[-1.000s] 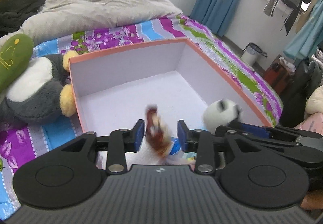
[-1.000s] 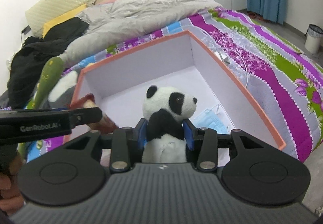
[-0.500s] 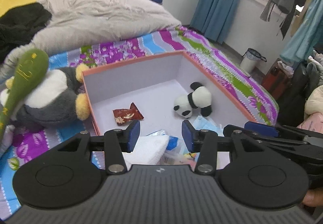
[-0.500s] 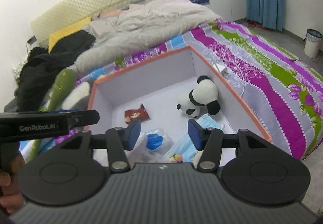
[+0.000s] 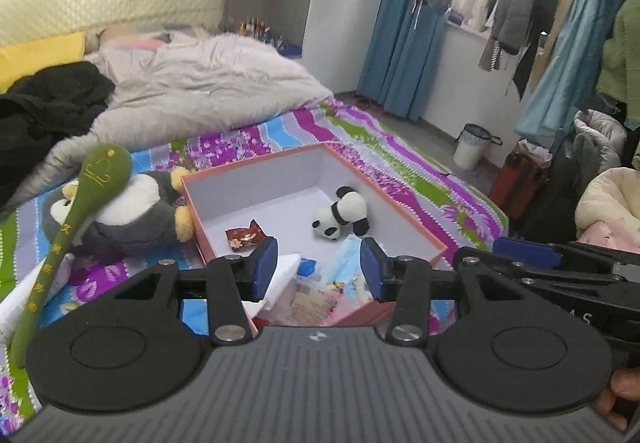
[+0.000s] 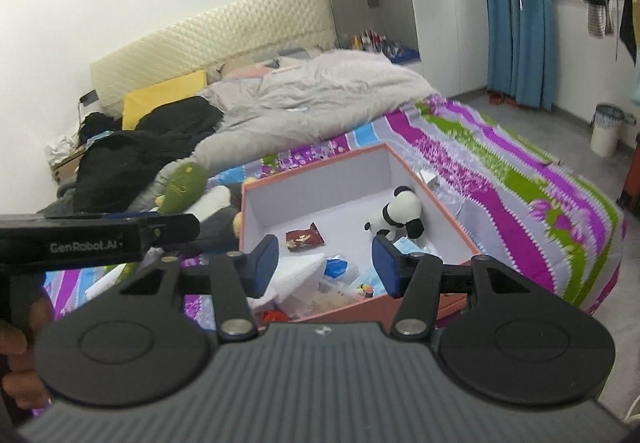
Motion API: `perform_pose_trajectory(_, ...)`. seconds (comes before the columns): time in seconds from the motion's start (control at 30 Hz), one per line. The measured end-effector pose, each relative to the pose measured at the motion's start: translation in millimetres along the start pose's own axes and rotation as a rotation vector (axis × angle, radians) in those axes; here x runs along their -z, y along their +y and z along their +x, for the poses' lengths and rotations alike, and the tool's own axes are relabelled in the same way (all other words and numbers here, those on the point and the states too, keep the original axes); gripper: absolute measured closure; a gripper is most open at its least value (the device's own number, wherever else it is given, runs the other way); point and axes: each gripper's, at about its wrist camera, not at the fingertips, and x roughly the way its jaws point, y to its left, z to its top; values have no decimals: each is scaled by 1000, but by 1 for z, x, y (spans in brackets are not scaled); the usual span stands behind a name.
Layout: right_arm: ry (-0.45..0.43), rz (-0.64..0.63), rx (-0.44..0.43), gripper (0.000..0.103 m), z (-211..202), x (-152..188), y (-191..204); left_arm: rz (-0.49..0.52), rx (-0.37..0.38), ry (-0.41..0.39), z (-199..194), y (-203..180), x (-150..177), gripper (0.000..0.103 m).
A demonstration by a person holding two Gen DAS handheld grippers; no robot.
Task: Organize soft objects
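Now both grippers, left (image 5: 318,263) and right (image 6: 325,263), hang released and empty above one orange box (image 5: 416,233) holding one panda plush (image 5: 344,213) and one red snack packet (image 5: 245,236).

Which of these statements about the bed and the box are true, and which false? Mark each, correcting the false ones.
1. The panda toy lies inside the box. True.
2. The left claw grips the red snack packet. False: the claw is open and empty; the packet lies on the box floor.
3. The penguin plush lies outside the box, against its wall. True.
4. The right claw holds the panda. False: it is open and empty.
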Motion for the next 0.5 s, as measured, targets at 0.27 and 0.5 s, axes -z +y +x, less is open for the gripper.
perform_pose_trajectory(0.27,-28,-9,-11,48,-52,23,12,10,18,-62,-69,-21,25,51)
perform_pose_trajectory(0.5,-51,17,-2,48,-75,40,17,32,21,-85,-102,-29,38,51)
